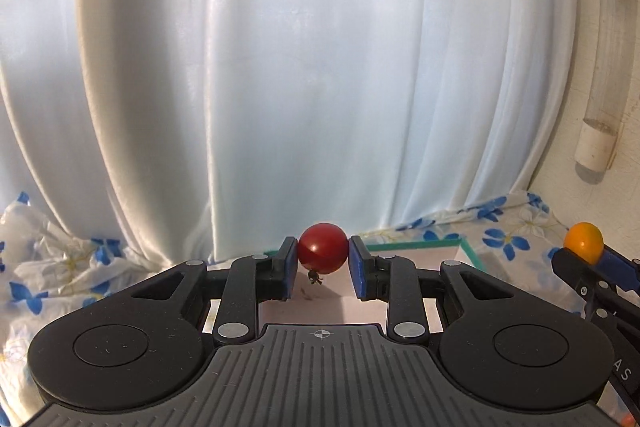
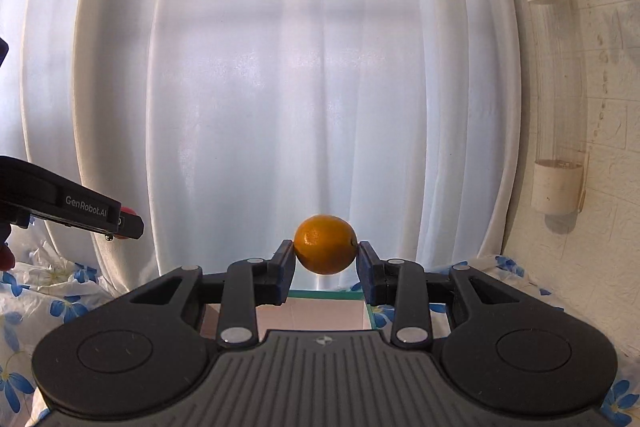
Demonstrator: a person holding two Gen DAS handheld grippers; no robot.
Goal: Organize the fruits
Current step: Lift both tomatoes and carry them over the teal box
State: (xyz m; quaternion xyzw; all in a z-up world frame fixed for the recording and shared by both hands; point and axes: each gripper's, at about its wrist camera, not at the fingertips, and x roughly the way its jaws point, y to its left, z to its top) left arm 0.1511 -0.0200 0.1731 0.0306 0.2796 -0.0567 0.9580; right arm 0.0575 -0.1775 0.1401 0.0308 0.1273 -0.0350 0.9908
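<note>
My left gripper [image 1: 323, 259] is shut on a red tomato-like fruit [image 1: 322, 247] with a dark stem hanging under it, held above a shallow box [image 1: 466, 251] with a green rim and pale pink floor. My right gripper [image 2: 325, 253] is shut on an orange [image 2: 325, 243], held above the same box [image 2: 370, 315]. In the left wrist view the orange [image 1: 583, 242] and the right gripper show at the right edge. In the right wrist view the left gripper's side [image 2: 80, 211] shows at the left with a bit of red fruit [image 2: 127, 211].
A white curtain [image 1: 280, 67] hangs close behind the box. A cloth with blue flowers [image 1: 512, 227] covers the table. A clear tube with white caps [image 2: 556, 99] hangs on the wall at the right.
</note>
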